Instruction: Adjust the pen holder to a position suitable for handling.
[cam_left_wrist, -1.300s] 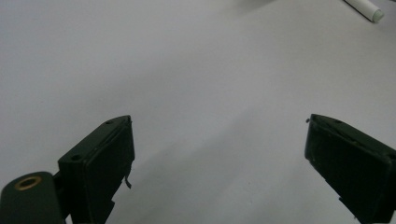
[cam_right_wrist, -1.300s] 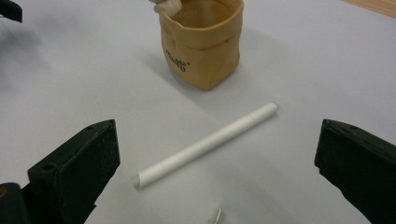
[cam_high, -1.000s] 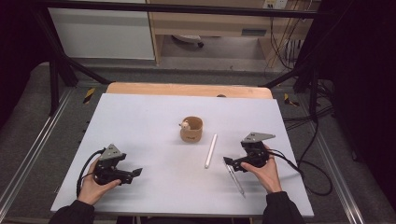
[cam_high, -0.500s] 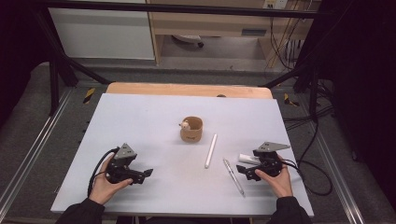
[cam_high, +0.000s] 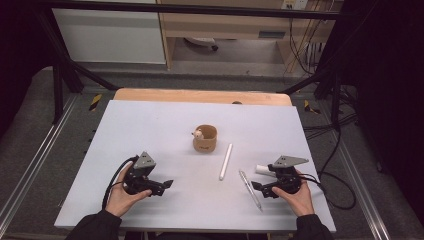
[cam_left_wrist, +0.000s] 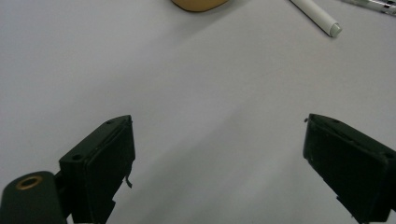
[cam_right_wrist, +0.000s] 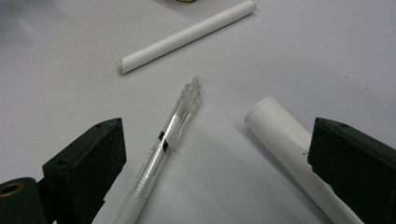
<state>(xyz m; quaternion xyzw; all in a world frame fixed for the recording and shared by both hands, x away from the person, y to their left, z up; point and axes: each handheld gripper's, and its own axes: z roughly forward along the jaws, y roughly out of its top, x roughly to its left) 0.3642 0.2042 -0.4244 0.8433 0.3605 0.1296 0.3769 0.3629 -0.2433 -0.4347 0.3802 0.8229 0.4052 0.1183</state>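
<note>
- The left gripper (cam_high: 167, 185) is sitting with its jaws spread wide, gripping nothing; in the left gripper view bare table (cam_left_wrist: 201, 93) is showing between the two black jaws.
- A person's left hand (cam_high: 122, 187) is wrapping around that gripper near the table's front left, the jaws pointing right.
- The cup (cam_high: 205, 138), tan and round, is standing upright near the table's middle, with a small pale figure on its left rim; its base is peeking in at the top of the left gripper view (cam_left_wrist: 198, 3).
- The stick (cam_high: 226, 161), plain white and slim, is lying flat just right of the cup, apart from it.
- The pen (cam_high: 249, 189), clear-barrelled with a white grip, is lying right of the stick, close to it but not touching.
- The right gripper (cam_high: 256, 186) is also resting with jaws released and wide; in the right gripper view the pen (cam_right_wrist: 163, 149) is lying between the jaws, nearer the left one, whether touching I cannot tell.
- The tube (cam_right_wrist: 289, 149), white and thicker, is lying against the inner face of that gripper's right jaw.
- The right hand (cam_high: 297, 192) is holding this gripper at the front right.
</note>
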